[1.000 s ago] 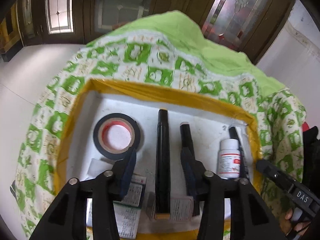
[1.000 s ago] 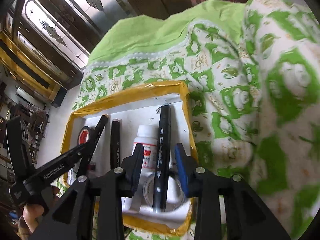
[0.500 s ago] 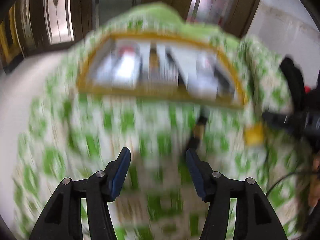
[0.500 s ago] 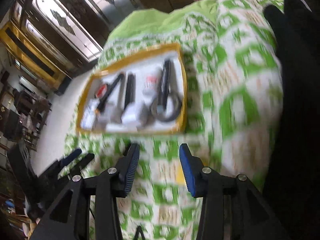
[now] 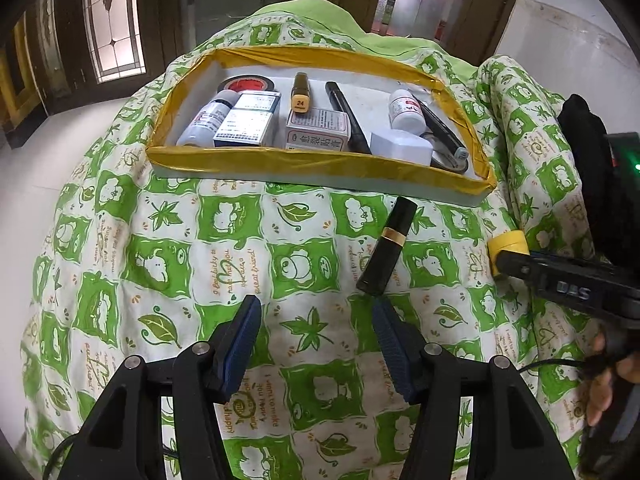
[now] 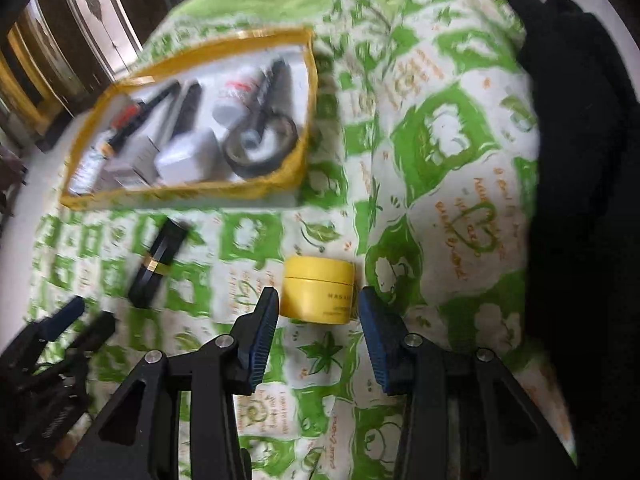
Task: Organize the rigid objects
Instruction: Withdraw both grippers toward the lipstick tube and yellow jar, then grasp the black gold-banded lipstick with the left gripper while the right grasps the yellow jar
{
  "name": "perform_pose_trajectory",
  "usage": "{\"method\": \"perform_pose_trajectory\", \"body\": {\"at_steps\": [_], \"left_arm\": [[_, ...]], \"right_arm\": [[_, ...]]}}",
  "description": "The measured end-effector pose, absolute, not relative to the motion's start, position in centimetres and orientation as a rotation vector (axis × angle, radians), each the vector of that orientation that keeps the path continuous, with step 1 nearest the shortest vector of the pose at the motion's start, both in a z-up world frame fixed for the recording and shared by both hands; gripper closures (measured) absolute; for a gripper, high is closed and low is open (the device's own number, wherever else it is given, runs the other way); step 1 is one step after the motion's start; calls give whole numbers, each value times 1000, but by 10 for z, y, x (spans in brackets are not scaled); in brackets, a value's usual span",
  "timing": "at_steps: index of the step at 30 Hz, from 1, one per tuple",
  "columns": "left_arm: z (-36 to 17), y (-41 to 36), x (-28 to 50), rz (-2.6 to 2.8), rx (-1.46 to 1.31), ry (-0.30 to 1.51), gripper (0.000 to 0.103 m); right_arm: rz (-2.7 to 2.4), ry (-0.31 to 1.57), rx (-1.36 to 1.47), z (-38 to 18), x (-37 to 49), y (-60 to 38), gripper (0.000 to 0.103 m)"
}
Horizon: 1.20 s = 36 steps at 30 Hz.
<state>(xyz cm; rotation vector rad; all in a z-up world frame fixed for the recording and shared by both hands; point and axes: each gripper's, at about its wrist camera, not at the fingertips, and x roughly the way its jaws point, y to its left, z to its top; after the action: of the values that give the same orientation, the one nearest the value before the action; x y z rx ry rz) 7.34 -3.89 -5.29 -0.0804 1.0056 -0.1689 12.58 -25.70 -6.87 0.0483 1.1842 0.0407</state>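
1. A green-and-white patterned blanket (image 5: 224, 264) covers the whole surface; what lies under it cannot be told. Everything else sits on it.

2. A shallow tray (image 5: 320, 162) with yellow-taped rims lies toward the far side of the blanket. Inside it are a roll of black tape (image 5: 248, 83) at the far left corner, a white bottle (image 5: 202, 122) lying on its side, two printed boxes (image 5: 248, 120) stacked beside that bottle, another small box (image 5: 318, 134), a yellow-capped marker (image 5: 301, 94), a long black pen (image 5: 348, 116), an upright white bottle (image 5: 406, 110), and a white block (image 5: 400, 146).

3. The left gripper (image 5: 316, 344) points down at the blanket with its jaws standing apart and nothing between them. The lower end of the black tube lies just beyond its right fingertip, apart from it.

4. The right gripper (image 6: 316, 328) also points down, its jaws apart and empty. The jar stands just ahead of the gap between its fingertips, untouched. This view is blurred.

5. A black tube with a gold band (image 5: 386, 258) lies on the blanket outside the tray, near its front rim, angled toward the tray.

6. A small yellow jar (image 6: 318, 290) stands upright on the blanket, to the right of the black tube and well apart from it.
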Motion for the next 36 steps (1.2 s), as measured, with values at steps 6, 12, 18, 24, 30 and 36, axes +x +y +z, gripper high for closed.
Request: {"method": "perform_pose_trajectory", "body": {"at_steps": [6,12,18,24,30,36], "left_arm": [[-49,-49,71,-194,-40,983,42],[-47,-59,77,-232,-23,965,47],[-55,-79,108,-271,-9,971,69],[-62,-95,125,-314,-8,985,69],[-72,-98,124,-306,15,1006,83],[-66,-93,103,-203,136,974,86]], "right_arm": [[42,1209,-5,-80,134,-246,64],[229,1203,91,-67,118,-233,64],[244,1259,101,-79,116,-230,64],[243,1269,101,-83,120,-226,64],[246,1281,109,-87,126,-223,64],[255,1267,123,-87,124,-223,64]]}}
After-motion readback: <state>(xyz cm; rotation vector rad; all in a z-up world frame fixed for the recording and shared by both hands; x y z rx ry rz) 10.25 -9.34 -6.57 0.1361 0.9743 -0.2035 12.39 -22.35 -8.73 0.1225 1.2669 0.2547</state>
